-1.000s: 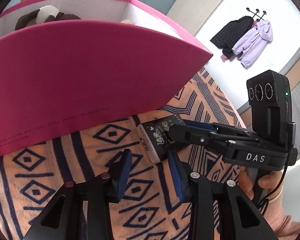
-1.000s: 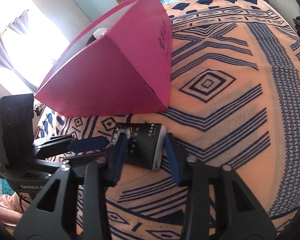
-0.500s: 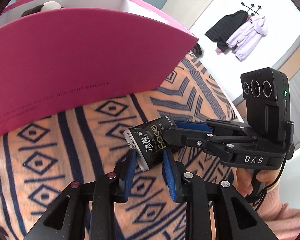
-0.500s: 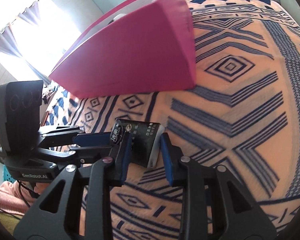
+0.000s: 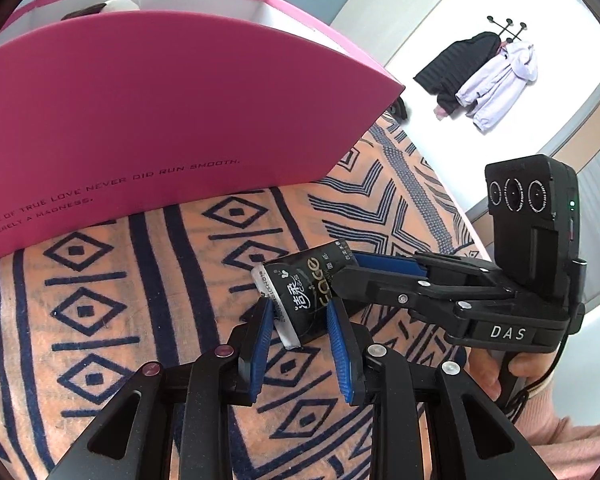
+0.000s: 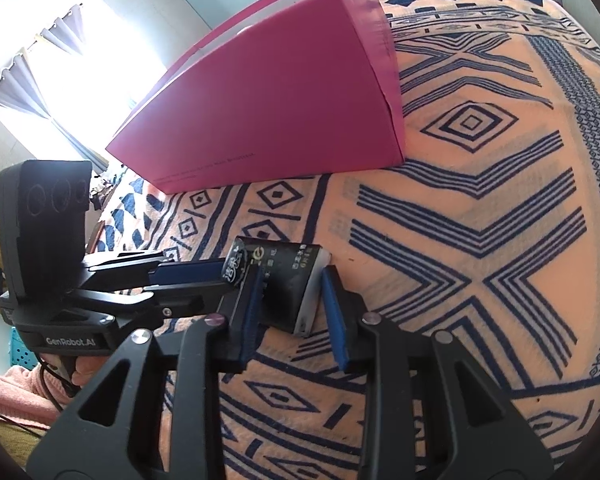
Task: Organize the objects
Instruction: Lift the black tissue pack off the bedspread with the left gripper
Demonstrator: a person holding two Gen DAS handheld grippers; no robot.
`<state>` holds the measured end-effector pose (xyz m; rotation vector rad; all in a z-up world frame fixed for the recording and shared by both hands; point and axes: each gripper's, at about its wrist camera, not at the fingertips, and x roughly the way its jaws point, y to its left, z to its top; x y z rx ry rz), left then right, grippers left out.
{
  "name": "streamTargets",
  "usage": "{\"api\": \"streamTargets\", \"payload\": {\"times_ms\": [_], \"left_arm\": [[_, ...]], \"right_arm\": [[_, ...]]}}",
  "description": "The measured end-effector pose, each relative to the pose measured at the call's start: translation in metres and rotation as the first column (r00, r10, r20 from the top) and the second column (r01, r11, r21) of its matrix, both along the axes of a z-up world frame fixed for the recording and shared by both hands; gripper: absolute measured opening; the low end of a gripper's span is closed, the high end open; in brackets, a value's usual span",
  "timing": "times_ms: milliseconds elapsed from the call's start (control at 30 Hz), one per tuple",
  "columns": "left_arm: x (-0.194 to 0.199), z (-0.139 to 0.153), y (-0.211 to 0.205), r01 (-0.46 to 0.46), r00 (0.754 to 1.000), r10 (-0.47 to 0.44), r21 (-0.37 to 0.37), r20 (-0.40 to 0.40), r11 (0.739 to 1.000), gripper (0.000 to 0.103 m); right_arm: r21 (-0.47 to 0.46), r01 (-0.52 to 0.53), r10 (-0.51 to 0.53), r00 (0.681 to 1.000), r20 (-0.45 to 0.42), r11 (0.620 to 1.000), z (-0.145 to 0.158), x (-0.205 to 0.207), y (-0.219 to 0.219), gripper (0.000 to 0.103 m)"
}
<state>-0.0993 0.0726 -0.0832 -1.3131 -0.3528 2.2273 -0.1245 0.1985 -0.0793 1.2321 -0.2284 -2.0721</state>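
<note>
A black tissue pack [image 5: 300, 300] with silver ends lies just in front of the tall pink box [image 5: 140, 120] on the orange patterned bedspread [image 5: 100, 320]. My left gripper [image 5: 299, 312] is shut on its near end, blue pads pressing both sides. From the right, my right gripper [image 5: 346, 270] clamps the pack's other end. In the right wrist view the pack [image 6: 288, 280] sits between the pads of my right gripper [image 6: 291, 280], which is shut on it, and my left gripper [image 6: 220, 284] reaches in from the left. Whether the pack rests on the bedspread or hangs above it is unclear.
The pink box [image 6: 280, 100] stands open at the top, with dark items and something white [image 5: 116, 4] inside. A hand [image 5: 496, 372] in a pink sleeve holds the right gripper's handle. Coats [image 5: 488, 76] hang on the far wall. The bedspread [image 6: 480, 240] stretches away to the right.
My left gripper's jaws were open beside the pack and have shut on its near end. The right gripper's jaws narrowed onto the pack, which turned a little.
</note>
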Motion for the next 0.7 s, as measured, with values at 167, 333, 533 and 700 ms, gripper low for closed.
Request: {"api": "streamTargets", "payload": {"times_ms": [167,333,533,700], "left_arm": [[0.004,0.003,-0.004,-0.01,1.0,0.01,0.008,-0.006,1.0,0.027],[0.01,0.006,-0.005,-0.022,0.999,0.022,0.002,-0.023,1.0,0.027],[0.016,0.013,-0.008,-0.03,0.998,0.03,-0.009,-0.056,1.0,0.027],[0.022,0.022,-0.008,-0.034,0.995,0.031,-0.03,-0.091,0.999,0.028]], "right_arm": [[-0.019,0.001,-0.001,1.0,-0.004,1.0,0.002,0.007,0.001,0.033],[-0.006,-0.006,0.006,1.0,-0.021,1.0,0.006,0.014,-0.003,0.033],[-0.01,-0.011,0.011,0.999,-0.049,1.0,0.016,0.02,-0.006,0.033],[-0.006,-0.02,0.02,0.997,-0.074,1.0,0.023,0.025,-0.01,0.033]]}}
